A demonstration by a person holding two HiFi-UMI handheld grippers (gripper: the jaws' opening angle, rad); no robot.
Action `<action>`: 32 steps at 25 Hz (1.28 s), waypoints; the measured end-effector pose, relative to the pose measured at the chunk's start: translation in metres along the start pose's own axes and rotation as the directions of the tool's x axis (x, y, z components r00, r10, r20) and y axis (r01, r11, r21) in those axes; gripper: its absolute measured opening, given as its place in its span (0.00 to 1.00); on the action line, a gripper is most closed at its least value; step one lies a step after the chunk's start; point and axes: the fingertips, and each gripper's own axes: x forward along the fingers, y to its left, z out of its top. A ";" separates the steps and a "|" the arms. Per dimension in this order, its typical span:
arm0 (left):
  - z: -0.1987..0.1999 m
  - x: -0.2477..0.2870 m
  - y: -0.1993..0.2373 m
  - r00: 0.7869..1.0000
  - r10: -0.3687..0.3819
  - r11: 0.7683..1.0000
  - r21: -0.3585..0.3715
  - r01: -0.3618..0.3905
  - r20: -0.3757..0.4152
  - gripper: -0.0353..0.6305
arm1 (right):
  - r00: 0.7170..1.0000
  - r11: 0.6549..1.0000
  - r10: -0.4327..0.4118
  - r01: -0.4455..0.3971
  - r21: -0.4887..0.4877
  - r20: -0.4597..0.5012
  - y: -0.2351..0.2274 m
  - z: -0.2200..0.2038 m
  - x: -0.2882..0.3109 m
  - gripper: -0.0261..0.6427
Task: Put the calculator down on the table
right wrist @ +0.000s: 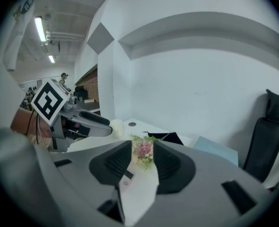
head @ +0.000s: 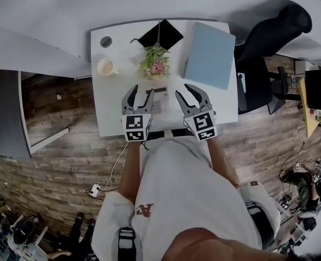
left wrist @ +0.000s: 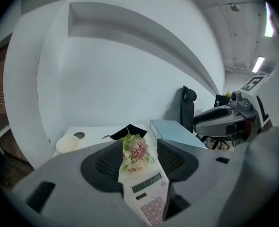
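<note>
Seen from above: I wear a white short-sleeved shirt (head: 177,189) with reddish lettering (head: 144,209). My left gripper (head: 140,94) and right gripper (head: 183,90) are grey, the jaws lined with black ribbed pads (left wrist: 106,163). Each carries a black-and-white marker cube (head: 137,128); a white cable (head: 114,167) hangs from the left.

No legible text anywhere. Unreadable: red-orange print (head: 144,209) on white shirt (head: 177,184). Blurred: display, key legends on white pink-keyed calculator (left wrist: 146,193). On black-and-white square-marker cubes (head: 137,127): coded patterns only.

The calculator (head: 160,101) is white, with a grey display and pale pinkish keys. It lies flat on the table (head: 109,109), near the front edge.
</note>
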 end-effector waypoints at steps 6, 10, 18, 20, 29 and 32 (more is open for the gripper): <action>0.055 -0.014 -0.001 0.993 0.000 0.998 0.064 -0.008 0.117 0.30 | 0.995 0.999 -0.045 0.048 -0.022 0.094 -0.012 0.039 -0.014 0.20; 0.086 -0.023 -0.010 0.983 -0.034 0.993 0.116 0.013 0.181 0.23 | 0.984 0.997 -0.062 0.069 -0.038 0.165 -0.016 0.066 -0.025 0.14; 0.140 -0.047 -0.025 0.950 -0.086 0.977 0.214 0.021 0.300 0.06 | 0.957 0.993 -0.082 0.103 -0.061 0.278 -0.017 0.119 -0.049 0.05; 0.150 -0.053 -0.028 0.941 -0.100 0.972 0.233 0.024 0.322 0.06 | 0.952 0.992 -0.082 0.108 -0.070 0.296 -0.017 0.128 -0.054 0.05; 0.174 -0.074 -0.043 0.929 -0.119 0.962 0.271 0.022 0.350 0.06 | 0.932 0.989 -0.087 0.124 -0.082 0.353 -0.013 0.156 -0.070 0.05; 0.171 -0.077 -0.042 0.930 -0.111 0.965 0.260 0.017 0.350 0.06 | 0.934 0.989 -0.096 0.127 -0.068 0.345 -0.011 0.150 -0.071 0.05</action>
